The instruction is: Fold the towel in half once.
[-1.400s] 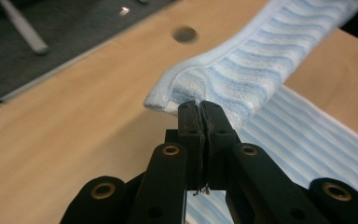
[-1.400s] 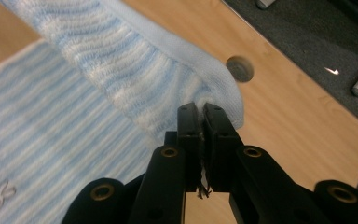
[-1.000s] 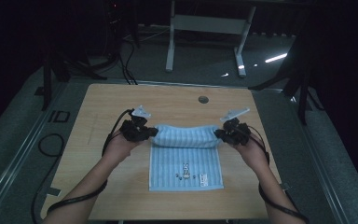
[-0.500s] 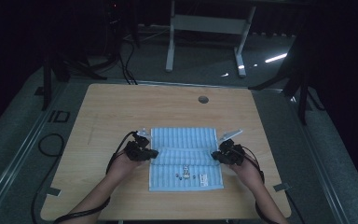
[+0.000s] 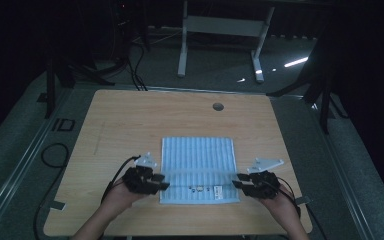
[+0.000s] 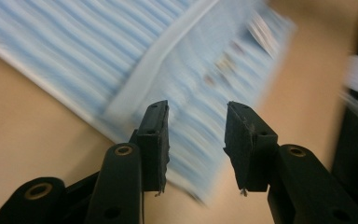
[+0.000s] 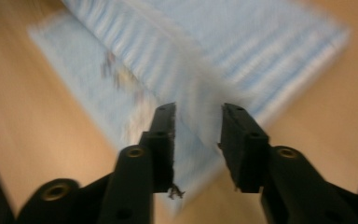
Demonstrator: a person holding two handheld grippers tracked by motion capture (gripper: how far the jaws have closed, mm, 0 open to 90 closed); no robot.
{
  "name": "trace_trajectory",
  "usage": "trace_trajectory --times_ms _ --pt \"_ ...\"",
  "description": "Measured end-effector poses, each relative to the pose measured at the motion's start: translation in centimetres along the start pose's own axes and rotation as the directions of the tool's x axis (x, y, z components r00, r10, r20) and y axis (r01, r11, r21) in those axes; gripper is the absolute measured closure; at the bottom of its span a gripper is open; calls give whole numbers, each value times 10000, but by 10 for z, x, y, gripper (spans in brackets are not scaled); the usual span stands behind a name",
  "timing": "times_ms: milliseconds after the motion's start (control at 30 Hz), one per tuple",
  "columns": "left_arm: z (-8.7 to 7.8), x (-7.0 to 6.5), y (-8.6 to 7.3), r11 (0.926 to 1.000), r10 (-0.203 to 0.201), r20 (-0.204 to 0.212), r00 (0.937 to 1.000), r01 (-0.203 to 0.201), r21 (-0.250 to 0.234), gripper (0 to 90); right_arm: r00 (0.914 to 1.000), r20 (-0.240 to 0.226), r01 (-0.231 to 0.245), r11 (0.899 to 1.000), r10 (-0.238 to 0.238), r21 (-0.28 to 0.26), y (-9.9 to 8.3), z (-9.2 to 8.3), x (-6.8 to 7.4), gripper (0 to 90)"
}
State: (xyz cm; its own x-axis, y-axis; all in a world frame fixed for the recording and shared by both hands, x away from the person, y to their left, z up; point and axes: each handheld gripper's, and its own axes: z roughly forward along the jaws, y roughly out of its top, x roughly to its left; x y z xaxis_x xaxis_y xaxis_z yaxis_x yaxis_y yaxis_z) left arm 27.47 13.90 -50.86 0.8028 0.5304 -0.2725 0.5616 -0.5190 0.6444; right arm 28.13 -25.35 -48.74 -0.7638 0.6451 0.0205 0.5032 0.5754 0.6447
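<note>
Tabletop [image 5: 130, 120] carried a blue striped cloth [image 5: 198, 160], folded flat near its front edge. Left gripper [image 5: 160, 184] and right gripper [image 5: 237, 185] flanked it, jaws just parted, pads off the fabric.

The cloth [image 5: 198, 169] is light blue with thin white stripes. A paler band runs across it, and a small white tag with dark marks sits near its front edge. The table [image 5: 130, 120] is light brown wood with a small dark hole. Both grippers, the left gripper [image 5: 152, 182] and the right gripper [image 5: 244, 185], are black, each with a grey plate on top.
</note>
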Motion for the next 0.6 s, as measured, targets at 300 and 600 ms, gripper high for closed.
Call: trace_trajectory --times_ms 300,600 --pt "8 21 15 9998 -13 -1100 9939 37 210 491 9993 120 -357 9992 355 198 11 17 -22 535" --pt "44 49 36 9846 -37 -1037 9946 218 1734 476 9981 10 -606 9853 613 1597 27 67 -43 522"
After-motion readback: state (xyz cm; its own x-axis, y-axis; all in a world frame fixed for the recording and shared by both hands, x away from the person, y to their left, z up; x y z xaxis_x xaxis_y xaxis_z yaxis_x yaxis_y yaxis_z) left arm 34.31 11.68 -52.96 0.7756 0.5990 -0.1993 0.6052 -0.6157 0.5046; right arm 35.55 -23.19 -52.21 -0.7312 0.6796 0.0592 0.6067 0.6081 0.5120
